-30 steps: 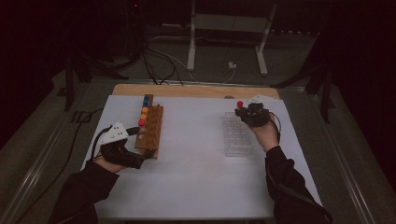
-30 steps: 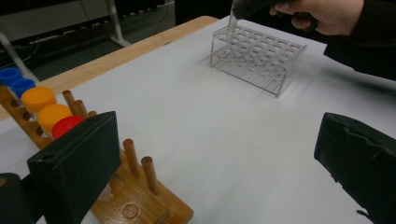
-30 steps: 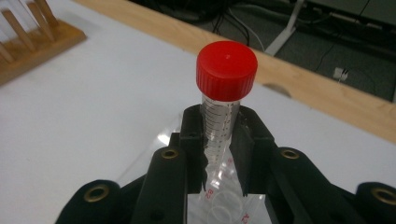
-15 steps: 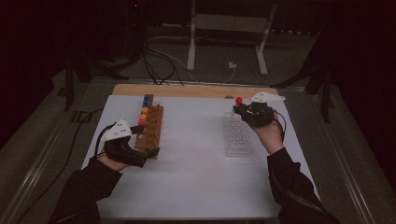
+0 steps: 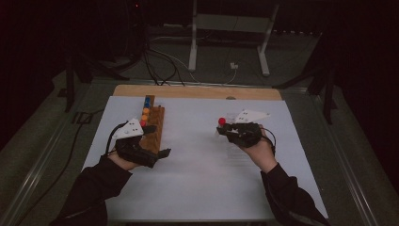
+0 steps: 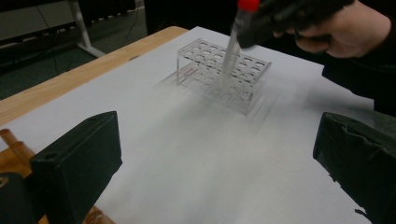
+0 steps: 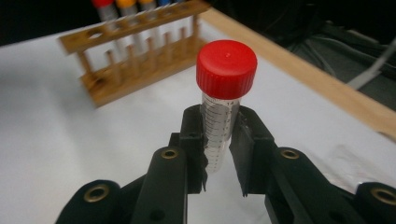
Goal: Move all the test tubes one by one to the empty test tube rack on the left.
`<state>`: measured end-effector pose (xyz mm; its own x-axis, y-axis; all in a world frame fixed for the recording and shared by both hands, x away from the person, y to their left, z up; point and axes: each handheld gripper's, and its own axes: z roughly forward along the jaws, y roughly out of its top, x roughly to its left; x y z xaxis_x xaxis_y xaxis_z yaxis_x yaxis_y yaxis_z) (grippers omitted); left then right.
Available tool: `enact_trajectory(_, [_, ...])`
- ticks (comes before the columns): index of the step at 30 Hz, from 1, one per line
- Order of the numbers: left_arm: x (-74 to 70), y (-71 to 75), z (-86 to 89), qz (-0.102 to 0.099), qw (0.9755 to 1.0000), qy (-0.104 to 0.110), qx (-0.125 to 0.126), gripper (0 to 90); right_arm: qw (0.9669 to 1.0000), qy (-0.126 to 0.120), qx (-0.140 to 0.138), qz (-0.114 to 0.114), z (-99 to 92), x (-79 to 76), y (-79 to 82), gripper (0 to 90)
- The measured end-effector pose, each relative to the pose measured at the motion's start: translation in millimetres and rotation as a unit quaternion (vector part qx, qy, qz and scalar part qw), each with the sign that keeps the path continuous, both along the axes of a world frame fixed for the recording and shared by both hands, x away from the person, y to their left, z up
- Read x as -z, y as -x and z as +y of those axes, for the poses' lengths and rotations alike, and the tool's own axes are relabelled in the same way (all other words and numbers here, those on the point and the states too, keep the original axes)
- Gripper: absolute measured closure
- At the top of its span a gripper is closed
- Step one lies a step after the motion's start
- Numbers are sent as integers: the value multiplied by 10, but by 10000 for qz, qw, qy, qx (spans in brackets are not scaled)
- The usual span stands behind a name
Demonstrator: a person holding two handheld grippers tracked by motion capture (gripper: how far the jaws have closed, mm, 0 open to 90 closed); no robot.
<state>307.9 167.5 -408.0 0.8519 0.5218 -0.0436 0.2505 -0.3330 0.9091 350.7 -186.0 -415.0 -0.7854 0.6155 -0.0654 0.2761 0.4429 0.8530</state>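
The right gripper [image 5: 225,130] pinched a red-capped tube [image 7: 223,105] upright between its jaws, above the bench [image 5: 197,188] and beside the clear plastic rack [image 6: 223,73]. The carrying step appeared to be in hand, between that rack and the wooden rack [image 5: 153,126] by the left gripper [image 5: 157,141], whose jaws stood spread and empty. The next move likely called for lining the tube's tip over one round hole and keeping it vertical. The tube was clear, graduated plastic with a ribbed screw cap; the wooden rack held tubes with red, orange and blue caps on a white sheet.
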Motion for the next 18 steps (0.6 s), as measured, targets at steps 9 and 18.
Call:
enact_trajectory(9, [26, -46, -222, 8, 9996, 95, 253, 91, 9986, 1, -493, 197, 245, 169, 224, 753])
enact_trajectory(18, [54, -83, -545, -74, 9977, 81, 671, 331, 9967, 42, -747, 310, 381, 259, 318, 752])
